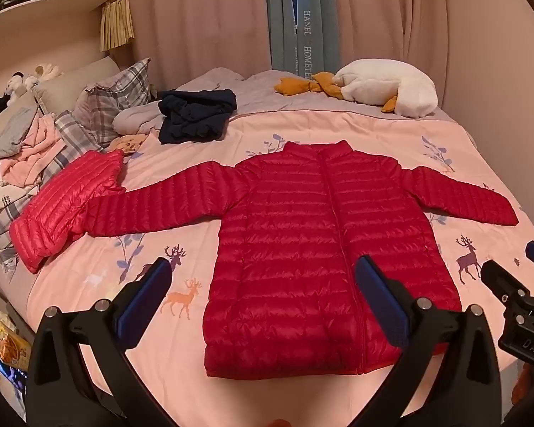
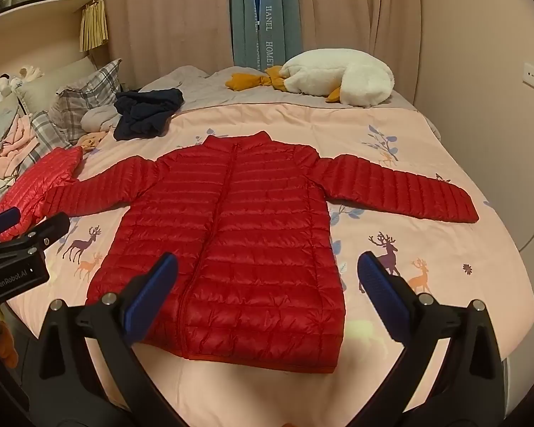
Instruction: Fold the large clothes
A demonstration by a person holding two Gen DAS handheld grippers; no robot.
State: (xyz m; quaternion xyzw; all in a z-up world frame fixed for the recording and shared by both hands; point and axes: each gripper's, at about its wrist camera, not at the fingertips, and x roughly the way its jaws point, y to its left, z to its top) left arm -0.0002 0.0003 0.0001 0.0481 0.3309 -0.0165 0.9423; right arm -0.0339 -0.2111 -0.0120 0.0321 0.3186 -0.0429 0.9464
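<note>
A red quilted puffer jacket [image 1: 302, 235] [image 2: 231, 235] lies flat and zipped on the pink bedspread [image 1: 153, 334], collar toward the far side, both sleeves spread out sideways. My left gripper [image 1: 263, 267] hovers open above the jacket's near hem, nothing between its blue pads. My right gripper [image 2: 267, 263] also hangs open over the hem, empty. The right gripper shows at the right edge of the left wrist view [image 1: 516, 284], and the left gripper at the left edge of the right wrist view [image 2: 17, 235].
A second, pinker puffer jacket [image 1: 64, 210] lies bunched by the left sleeve's cuff. A dark navy garment [image 1: 195, 114], plaid pillows [image 1: 114, 99] and a white goose plush [image 1: 388, 87] sit at the bed's far side. Curtains hang behind.
</note>
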